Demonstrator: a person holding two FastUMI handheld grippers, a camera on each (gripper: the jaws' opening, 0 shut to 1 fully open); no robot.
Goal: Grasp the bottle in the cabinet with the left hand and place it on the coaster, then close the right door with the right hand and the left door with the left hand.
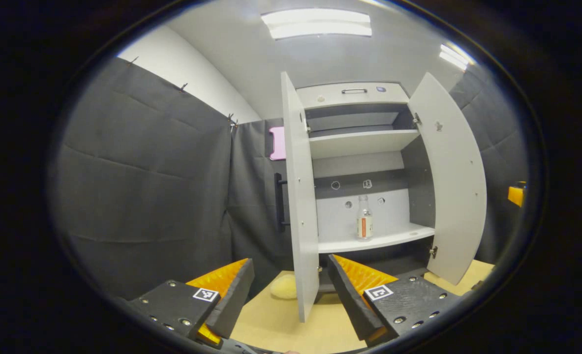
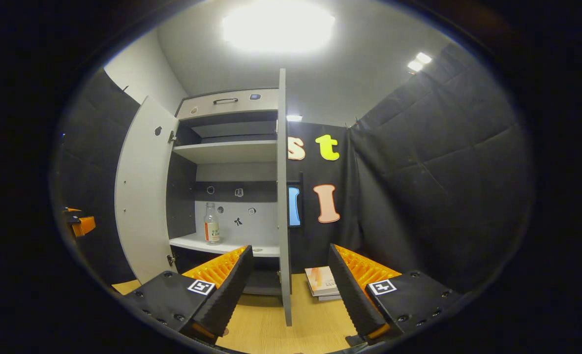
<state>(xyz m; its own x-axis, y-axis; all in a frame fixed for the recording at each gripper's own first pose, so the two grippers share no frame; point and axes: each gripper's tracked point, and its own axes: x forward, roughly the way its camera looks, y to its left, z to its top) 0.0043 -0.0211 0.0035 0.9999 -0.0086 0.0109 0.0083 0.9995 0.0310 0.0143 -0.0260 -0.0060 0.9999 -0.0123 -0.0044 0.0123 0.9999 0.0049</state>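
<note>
Nearest the lens in the left gripper view, the left hand-held gripper (image 1: 288,290) has its fingers spread wide apart with nothing between them, and the edge of the open left door (image 1: 300,196) stands in the gap. The right hand-held gripper (image 2: 288,290) is likewise spread and empty, with the edge of the right door (image 2: 283,196) standing between its fingers. Both doors of the cabinet (image 1: 354,93) are swung fully out, so the task appears to be at its first step: the reach for the bottle (image 1: 364,219) has not yet closed on anything. The bottle stands upright on the lower shelf (image 1: 394,238), towards its front edge, well apart from both grippers. It looks like a small clear bottle with a narrow neck and an orange-and-white label band round its lower body; it seems slim and probably light, so easy to tip. The next move likely calls for the left gripper to pass to the right of the left door, go in level over the shelf and straddle the body at the label. A pale round pad (image 1: 284,286) on the worktop (image 1: 276,324) beside the left door may be the coaster.
</note>
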